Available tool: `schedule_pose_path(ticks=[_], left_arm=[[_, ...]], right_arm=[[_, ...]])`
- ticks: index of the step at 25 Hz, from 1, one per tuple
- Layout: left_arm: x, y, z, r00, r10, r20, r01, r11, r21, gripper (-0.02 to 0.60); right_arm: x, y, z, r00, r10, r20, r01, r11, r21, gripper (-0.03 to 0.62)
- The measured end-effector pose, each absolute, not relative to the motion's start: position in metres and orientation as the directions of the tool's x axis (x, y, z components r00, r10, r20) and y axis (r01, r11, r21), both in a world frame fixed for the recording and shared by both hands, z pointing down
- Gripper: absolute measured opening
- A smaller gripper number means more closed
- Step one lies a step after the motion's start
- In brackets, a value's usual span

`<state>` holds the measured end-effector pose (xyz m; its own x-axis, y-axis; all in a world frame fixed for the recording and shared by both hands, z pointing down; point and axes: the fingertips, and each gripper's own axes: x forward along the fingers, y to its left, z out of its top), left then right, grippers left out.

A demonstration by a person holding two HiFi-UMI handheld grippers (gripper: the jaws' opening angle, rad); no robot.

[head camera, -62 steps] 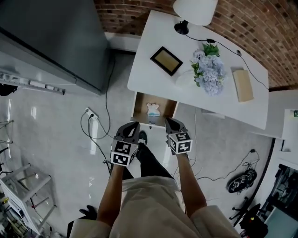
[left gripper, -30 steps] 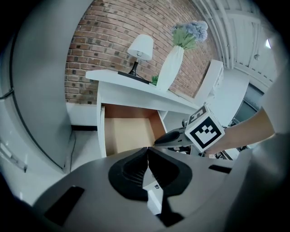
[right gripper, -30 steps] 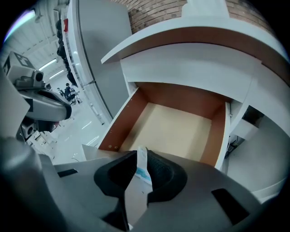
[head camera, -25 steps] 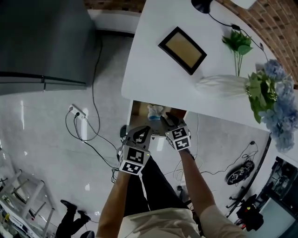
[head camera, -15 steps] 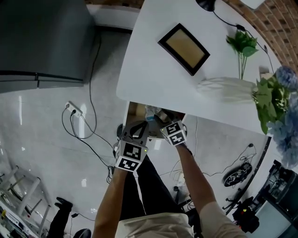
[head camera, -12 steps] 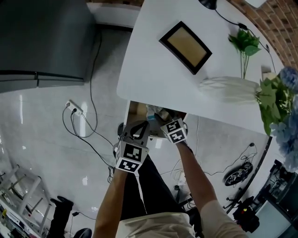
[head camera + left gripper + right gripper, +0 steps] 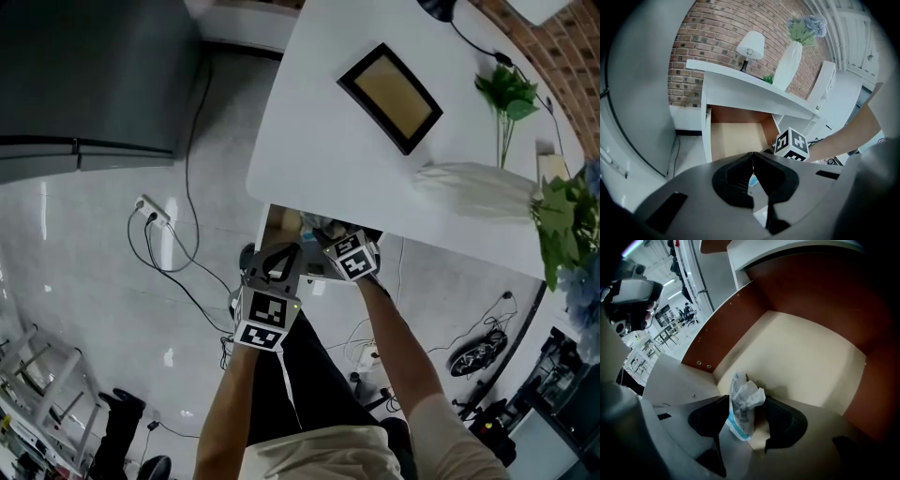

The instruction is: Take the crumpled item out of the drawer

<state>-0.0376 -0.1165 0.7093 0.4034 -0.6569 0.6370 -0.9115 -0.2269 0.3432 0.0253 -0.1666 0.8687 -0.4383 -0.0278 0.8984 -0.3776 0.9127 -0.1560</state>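
The crumpled item (image 7: 743, 406), a white wrapper with blue print, stands on the pale floor of the open wooden drawer (image 7: 801, 357). My right gripper (image 7: 747, 402) reaches into the drawer with the wrapper between its jaws. They are opening, and a gap shows beside the right pad. In the head view the right gripper (image 7: 321, 234) sits inside the drawer (image 7: 281, 223) under the white table (image 7: 309, 141). My left gripper (image 7: 284, 251) hangs just outside the drawer's front, and its fingertips (image 7: 753, 155) meet, holding nothing. The right gripper's marker cube (image 7: 792, 143) shows in the left gripper view.
On the table stand a framed picture (image 7: 389, 84), a white vase (image 7: 478, 187) with flowers and a lamp (image 7: 751, 44). A grey cabinet (image 7: 84, 75) is at the left. A power strip with cables (image 7: 155, 211) lies on the floor.
My right gripper has pushed further forward into the drawer, so less of it shows under the table's edge. The left gripper has stayed by the drawer's front.
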Motion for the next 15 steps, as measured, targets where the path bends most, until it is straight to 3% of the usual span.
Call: schedule_pose_path(ticks=[7, 15], left_arm=[[-0.035, -0.116, 0.716, 0.400, -0.652, 0.644, -0.913, -0.216, 0.347, 0.017], [-0.034, -0.109, 0.715, 0.397, -0.659, 0.638, -0.911, -0.198, 0.362, 0.017]], right_arm=[[0.026, -0.155, 0.873, -0.404, 0.034, 0.914, -0.312, 0.934, -0.172, 0.136], [0.028, -0.158, 0.857, -0.432, -0.006, 0.902, -0.330, 0.932, -0.152, 0.098]])
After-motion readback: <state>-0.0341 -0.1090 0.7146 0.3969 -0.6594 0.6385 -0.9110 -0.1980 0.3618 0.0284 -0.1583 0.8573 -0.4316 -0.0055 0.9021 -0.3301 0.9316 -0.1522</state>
